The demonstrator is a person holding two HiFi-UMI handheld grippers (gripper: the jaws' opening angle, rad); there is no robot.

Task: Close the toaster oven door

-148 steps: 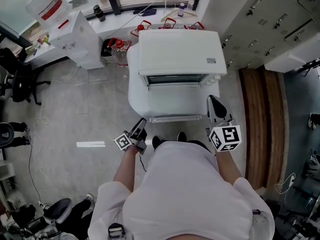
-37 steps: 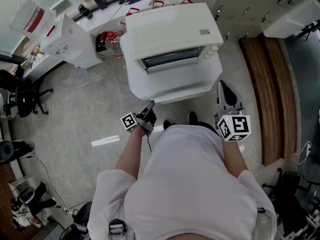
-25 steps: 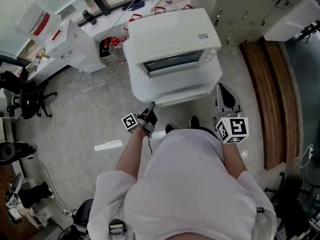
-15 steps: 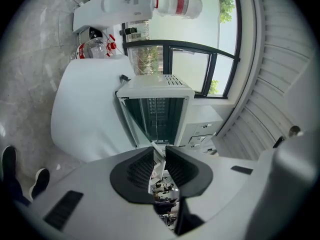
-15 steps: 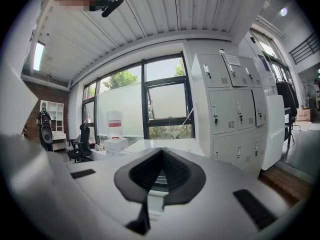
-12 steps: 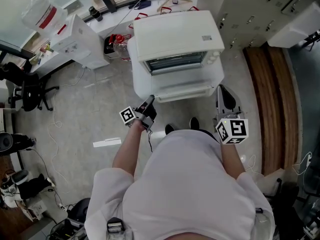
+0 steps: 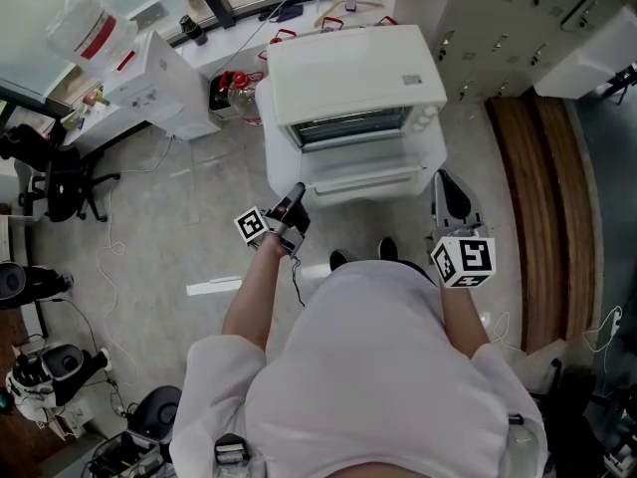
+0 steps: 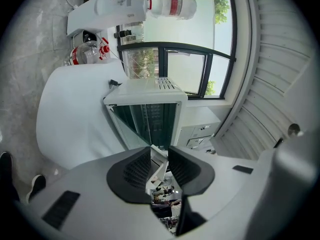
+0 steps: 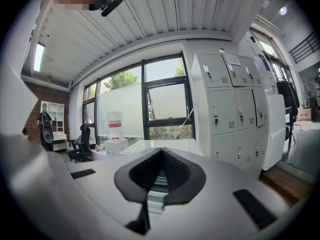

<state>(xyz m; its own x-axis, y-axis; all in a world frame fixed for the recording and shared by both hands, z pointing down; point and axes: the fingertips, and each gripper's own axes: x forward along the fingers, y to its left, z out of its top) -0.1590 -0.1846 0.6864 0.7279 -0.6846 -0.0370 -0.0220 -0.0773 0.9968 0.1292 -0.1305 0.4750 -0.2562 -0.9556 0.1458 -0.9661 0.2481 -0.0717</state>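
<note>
Filling most of the white counter (image 7: 270, 157), the toaster oven (image 7: 353, 73) has its door (image 7: 363, 179) dropped open over the front edge. The left gripper (image 7: 296, 193) is at the door's front left corner, jaws opening, the door's white edge showing in the gap. The right gripper (image 7: 442, 179), pressed together and empty, hangs off the counter's right edge. A water dispenser (image 7: 159, 88) and red-capped jugs (image 7: 231, 88) crowd the back left, lockers (image 7: 498, 18) the right. Grey floor (image 7: 179, 227) lies open to the left.

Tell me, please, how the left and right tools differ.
The left tool has jaws apart and opening, with the oven door's edge between them; the right tool has jaws shut on nothing. The left tool reaches the door; the right tool hangs clear of it. Both carry marker cubes.
</note>
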